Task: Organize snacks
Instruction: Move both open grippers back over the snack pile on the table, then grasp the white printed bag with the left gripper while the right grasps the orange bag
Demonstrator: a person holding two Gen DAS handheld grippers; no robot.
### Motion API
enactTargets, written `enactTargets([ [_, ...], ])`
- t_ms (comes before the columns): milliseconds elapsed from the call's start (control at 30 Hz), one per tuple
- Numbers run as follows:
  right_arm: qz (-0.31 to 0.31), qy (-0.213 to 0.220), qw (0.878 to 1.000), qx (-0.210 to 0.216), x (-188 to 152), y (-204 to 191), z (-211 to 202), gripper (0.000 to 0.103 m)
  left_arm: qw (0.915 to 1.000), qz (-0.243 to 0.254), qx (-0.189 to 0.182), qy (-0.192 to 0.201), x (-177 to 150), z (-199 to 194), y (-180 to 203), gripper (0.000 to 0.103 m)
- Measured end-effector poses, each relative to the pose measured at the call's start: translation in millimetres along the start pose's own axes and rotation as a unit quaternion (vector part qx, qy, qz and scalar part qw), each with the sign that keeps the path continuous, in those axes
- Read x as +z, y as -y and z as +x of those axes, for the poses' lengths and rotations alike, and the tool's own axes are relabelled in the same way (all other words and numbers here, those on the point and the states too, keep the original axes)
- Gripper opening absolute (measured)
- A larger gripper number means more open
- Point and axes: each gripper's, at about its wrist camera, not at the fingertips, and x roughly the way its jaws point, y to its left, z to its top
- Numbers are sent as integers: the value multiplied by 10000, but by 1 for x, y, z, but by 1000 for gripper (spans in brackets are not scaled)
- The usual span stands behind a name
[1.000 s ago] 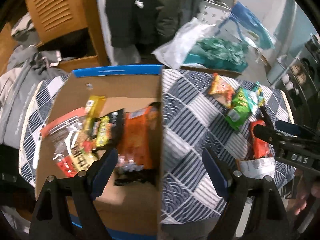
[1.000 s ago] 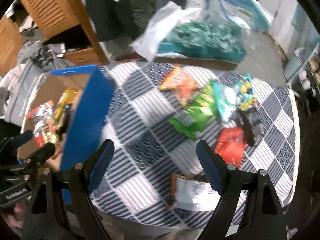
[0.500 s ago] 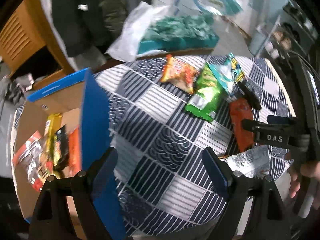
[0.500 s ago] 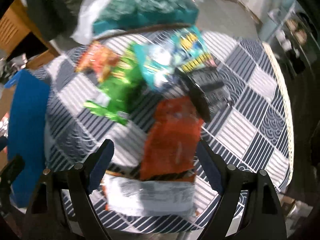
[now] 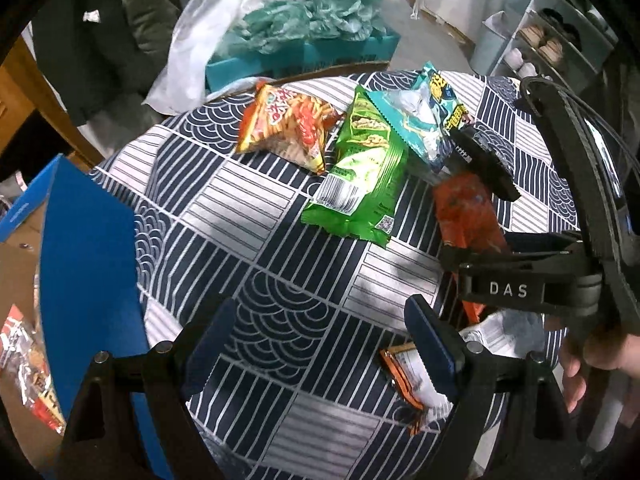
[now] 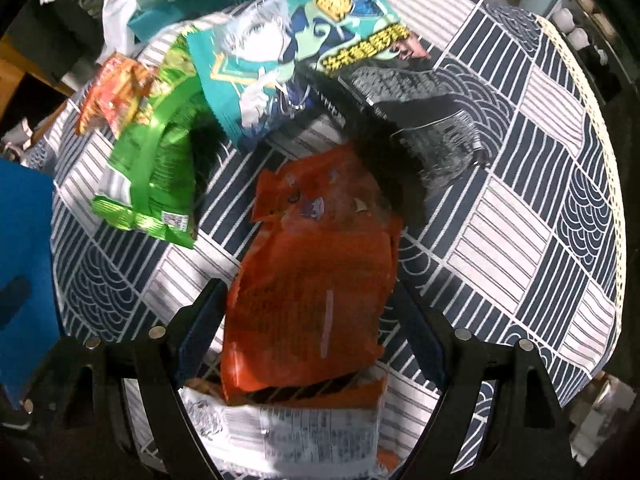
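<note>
Several snack bags lie on the patterned tablecloth (image 5: 248, 216): an orange fries bag (image 5: 288, 124), a green bag (image 5: 360, 176), a teal bag (image 5: 416, 120), a black packet (image 5: 484, 164) and an orange-red bag (image 5: 464, 208). A white-and-orange packet (image 5: 416, 372) lies nearest the front edge. My left gripper (image 5: 320, 344) hangs open over bare cloth, its right finger just above that packet. My right gripper (image 6: 310, 336) points down, open, with the orange-red bag (image 6: 308, 280) between its fingers. I cannot tell whether the pads touch it. The blue cardboard box (image 5: 88, 248) at the left holds several snacks.
Behind the table a teal crate (image 5: 304, 52) holds green plastic bags, with a white plastic bag (image 5: 192, 52) beside it. A shelf with shoes (image 5: 552, 40) stands at the far right. A person's hand (image 5: 600, 360) grips the right tool. The table's lace edge (image 6: 592, 120) curves on the right.
Both grippers swung right, away from the box, and sank toward the table. The right one came down over the orange-red bag, which now sits between its fingers. Both stayed open.
</note>
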Motion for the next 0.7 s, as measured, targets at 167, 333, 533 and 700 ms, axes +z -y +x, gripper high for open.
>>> enactTargets([
  [167,-17,-30,10000,-74,-1,1,5,85,10000,31,28,-41,6,13,2,88],
  [333,-178,-66,9996,-188,-2,-4,12,84,10000,3,-40,-52,13,24,3,88],
  [533,-358,143,9992,-128,-8,0,2,68,9998,13,-199,12,19,21,6,87],
  [700,-229,387,9990,58,-7,9,-19,51,9997,-25,-253,71,18,14,5,87],
])
